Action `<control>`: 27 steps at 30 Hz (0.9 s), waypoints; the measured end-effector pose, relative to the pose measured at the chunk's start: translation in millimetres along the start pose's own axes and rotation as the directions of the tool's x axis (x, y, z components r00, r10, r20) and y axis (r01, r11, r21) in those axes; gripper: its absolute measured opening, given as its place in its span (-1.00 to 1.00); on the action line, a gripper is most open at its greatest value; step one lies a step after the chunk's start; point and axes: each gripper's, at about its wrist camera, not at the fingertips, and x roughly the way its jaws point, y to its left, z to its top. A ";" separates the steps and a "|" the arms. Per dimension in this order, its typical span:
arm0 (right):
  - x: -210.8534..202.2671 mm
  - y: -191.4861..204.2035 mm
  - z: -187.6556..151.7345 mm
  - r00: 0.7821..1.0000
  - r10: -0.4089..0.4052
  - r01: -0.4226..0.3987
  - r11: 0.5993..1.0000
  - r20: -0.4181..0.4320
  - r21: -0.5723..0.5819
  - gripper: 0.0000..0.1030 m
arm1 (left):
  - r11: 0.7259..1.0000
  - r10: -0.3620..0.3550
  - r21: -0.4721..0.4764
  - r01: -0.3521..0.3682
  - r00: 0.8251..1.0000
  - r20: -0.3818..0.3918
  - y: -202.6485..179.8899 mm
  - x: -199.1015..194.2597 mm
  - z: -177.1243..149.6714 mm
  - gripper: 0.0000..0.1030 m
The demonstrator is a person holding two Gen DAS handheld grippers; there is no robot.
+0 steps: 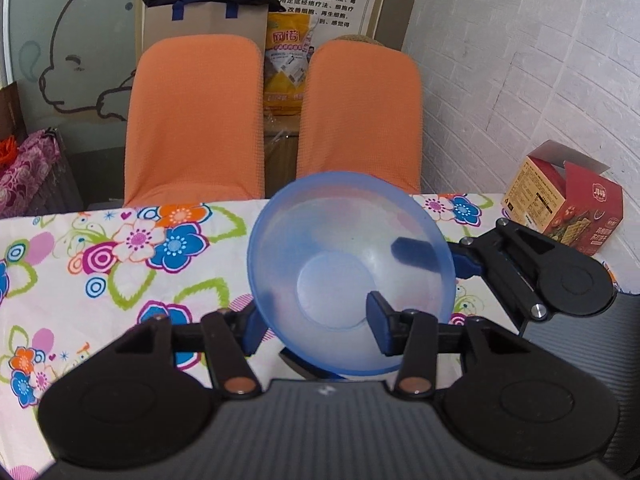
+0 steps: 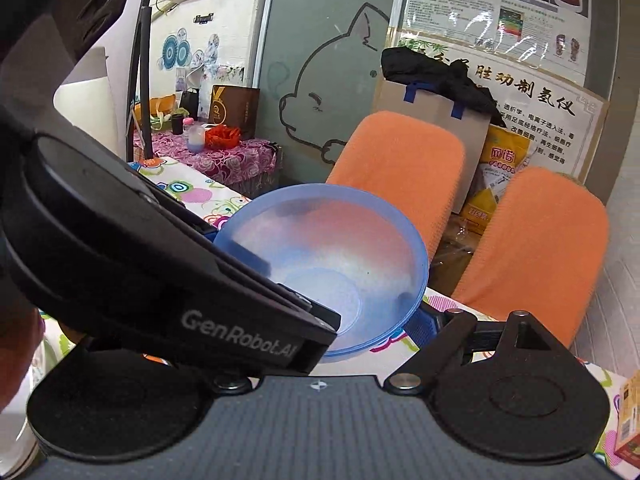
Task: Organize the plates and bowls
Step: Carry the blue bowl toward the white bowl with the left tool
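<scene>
The left gripper (image 1: 316, 328) sits low at the near rim of the bowl (image 1: 340, 248), and the bowl tilts up and away from it, open face toward the camera. Its jaws are fairly wide apart: the right finger reaches inside the bowl, the left one lies outside the wall, so the near wall stands between them. Whether they actually pinch it I cannot tell.

The bowl is translucent blue and hangs above the flowered worktop (image 1: 100, 264), straight ahead of the left gripper and just left of the right one.

The right gripper (image 2: 348, 292) comes in from the bowl's right side. One finger shows through the plastic on the far side of the wall, the other outside at the rim, and they look closed on that rim. Both grippers are equally near; I judge the right one carries the bowl.
</scene>
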 end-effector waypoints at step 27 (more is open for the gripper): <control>-161.9 99.6 -126.2 0.988 -0.090 0.112 0.976 -0.126 0.185 0.46 | 0.982 -0.168 0.061 0.178 0.976 -0.138 -91.5 -102.3 -208.1 0.28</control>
